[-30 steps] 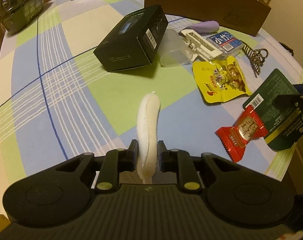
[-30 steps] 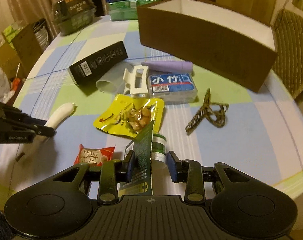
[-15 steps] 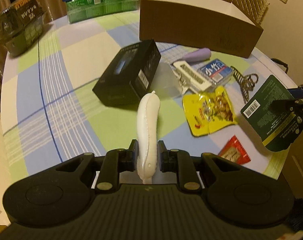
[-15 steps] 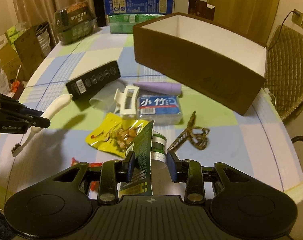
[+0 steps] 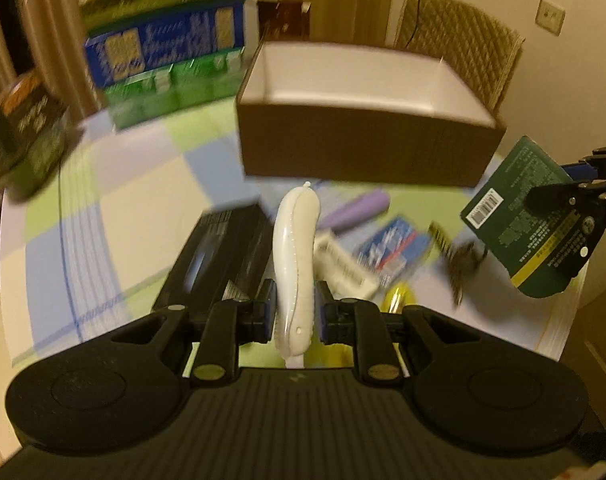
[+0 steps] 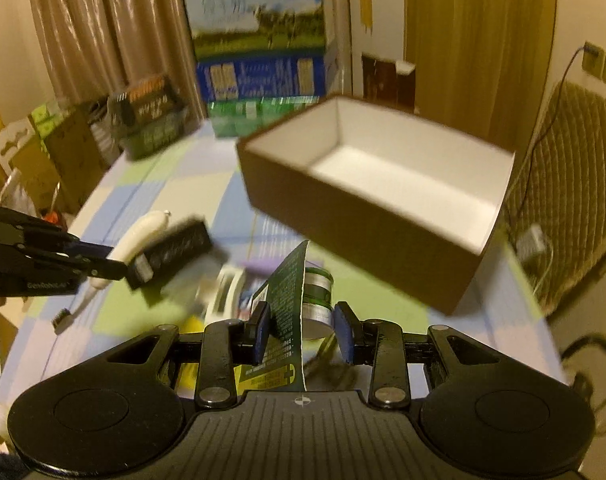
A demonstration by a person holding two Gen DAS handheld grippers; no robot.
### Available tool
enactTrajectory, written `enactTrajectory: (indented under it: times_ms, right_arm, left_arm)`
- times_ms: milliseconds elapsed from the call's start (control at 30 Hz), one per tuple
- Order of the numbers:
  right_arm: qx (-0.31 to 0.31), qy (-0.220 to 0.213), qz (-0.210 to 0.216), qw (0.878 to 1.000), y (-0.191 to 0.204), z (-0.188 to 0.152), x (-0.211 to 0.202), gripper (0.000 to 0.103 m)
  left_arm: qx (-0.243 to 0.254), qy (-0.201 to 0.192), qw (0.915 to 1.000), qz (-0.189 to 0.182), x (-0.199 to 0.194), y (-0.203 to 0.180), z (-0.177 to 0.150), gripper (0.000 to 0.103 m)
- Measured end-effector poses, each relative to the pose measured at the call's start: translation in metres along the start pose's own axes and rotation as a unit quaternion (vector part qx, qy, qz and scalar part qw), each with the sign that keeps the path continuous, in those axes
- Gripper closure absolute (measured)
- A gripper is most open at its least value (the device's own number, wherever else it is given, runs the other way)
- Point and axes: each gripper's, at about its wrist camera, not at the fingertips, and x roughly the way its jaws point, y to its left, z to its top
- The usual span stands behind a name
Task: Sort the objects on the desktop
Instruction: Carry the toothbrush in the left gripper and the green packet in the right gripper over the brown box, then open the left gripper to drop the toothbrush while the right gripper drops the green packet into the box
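A checked cloth in green, blue and cream covers the desk (image 5: 103,208); curtains and a quilted chair (image 6: 575,184) stand behind. The open brown box (image 6: 367,216) sits near the far edge. Loose items mid-desk are blurred. The left gripper (image 5: 295,312) pinches a white toothbrush (image 5: 297,256) above the desk; the right gripper (image 6: 303,332) clamps a green carded pack (image 6: 287,300), also lifted.

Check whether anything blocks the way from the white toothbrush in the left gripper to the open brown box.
Nothing visible does. The left gripper holds the white toothbrush in the air, above the clutter on the table. The brown box lies beyond, its top open and its white inside bare where it shows. The right gripper with its green package is off to one side.
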Motion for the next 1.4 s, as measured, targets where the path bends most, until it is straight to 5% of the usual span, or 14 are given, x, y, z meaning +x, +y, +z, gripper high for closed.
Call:
enactTrajectory:
  times_ms: [433, 733, 1033, 1400]
  right_arm:
    - [0.012, -0.075, -0.006, 0.997, -0.067, 0.089, 0.0, 0.071]
    - [0.037, -0.081, -0.025, 0.996, -0.112, 0.138, 0.042, 0.071]
    - [0.064, -0.044, -0.044, 0.996, -0.147, 0.158, 0.104, 0.071]
    - [0.084, 0.02, -0.044, 0.995, -0.173, 0.147, 0.17, 0.072]
  left_arm:
    - [0.023, -0.064, 0.9975, -0.019, 0.034, -0.037, 0.126, 0.087]
    - [0.016, -0.07, 0.9972, -0.019, 0.092, -0.047, 0.203, 0.087]
    - [-0.019, -0.039, 0.9991, -0.001, 0.17, -0.047, 0.248, 0.087]
    - [-0.022, 0.066, 0.9973, 0.026, 0.259, -0.052, 0.245, 0.087]
